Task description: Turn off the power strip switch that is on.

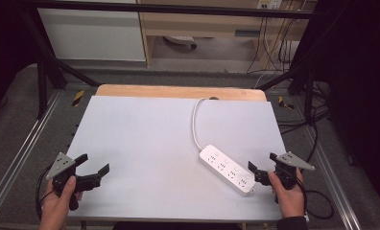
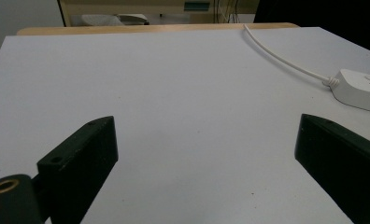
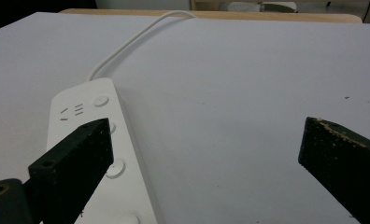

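Power strip [image 1: 227, 169] shows no legible writing; both hand-held grippers [image 1: 93, 168] [image 1: 261, 167] gape wide, holding nothing.

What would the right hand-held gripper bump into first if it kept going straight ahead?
Probably the white power strip. It already lies by one jaw of the open right hand-held gripper, though bare table lies between the jaws, so it might just brush past.

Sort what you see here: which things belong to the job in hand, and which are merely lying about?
Part of the job:
- white power strip with its white cord, nearest the right gripper
- left gripper, open over bare table
- right gripper, open

Just lying about:
- white table top
- wooden furniture behind
- loose cables on the floor
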`<state>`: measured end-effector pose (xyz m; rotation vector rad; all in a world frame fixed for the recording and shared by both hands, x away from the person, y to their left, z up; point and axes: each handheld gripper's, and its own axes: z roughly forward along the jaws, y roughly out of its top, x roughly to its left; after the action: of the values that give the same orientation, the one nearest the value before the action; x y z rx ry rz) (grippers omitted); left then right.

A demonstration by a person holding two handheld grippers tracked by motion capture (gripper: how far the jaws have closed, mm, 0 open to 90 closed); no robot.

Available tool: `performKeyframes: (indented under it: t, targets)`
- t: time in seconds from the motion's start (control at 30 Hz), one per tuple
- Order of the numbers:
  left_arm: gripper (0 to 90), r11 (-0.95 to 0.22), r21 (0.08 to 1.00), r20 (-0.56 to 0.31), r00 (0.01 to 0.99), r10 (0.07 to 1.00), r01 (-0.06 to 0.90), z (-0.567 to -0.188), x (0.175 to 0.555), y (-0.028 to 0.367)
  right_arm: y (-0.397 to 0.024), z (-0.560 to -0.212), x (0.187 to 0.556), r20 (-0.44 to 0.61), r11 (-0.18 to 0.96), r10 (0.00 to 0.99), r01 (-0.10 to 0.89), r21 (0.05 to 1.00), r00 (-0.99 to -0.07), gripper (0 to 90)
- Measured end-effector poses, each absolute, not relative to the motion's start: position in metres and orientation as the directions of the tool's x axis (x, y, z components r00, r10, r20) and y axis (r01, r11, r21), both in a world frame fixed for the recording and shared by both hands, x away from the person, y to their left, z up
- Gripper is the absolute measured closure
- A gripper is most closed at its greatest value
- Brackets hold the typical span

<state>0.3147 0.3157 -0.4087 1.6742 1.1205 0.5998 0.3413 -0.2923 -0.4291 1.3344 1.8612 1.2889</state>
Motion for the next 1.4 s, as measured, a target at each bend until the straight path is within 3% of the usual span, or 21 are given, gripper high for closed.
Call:
performKeyframes:
  t: [0.37, 0.9, 1.4]
  targets:
    - [5.9, -0.082, 0.917, -0.110, 0.446, 0.888, 0.390, -0.409, 0.315, 0.315, -0.294, -0.424, 0.340, 0.144, 0.052, 0.911, 0.452, 0.891, -0.388, 2.5]
    - [5.3, -0.090, 0.916, -0.103, 0.448, 0.888, 0.390, -0.409, 0.315, 0.316, -0.276, -0.400, 0.336, 0.115, 0.064, 0.899, 0.385, 0.921, -0.422, 2.2]
    - [5.4, -0.096, 0.912, -0.103, 0.448, 0.888, 0.399, -0.410, 0.315, 0.314, -0.253, -0.372, 0.358, 0.119, 0.051, 0.890, 0.355, 0.933, -0.440, 2.5]
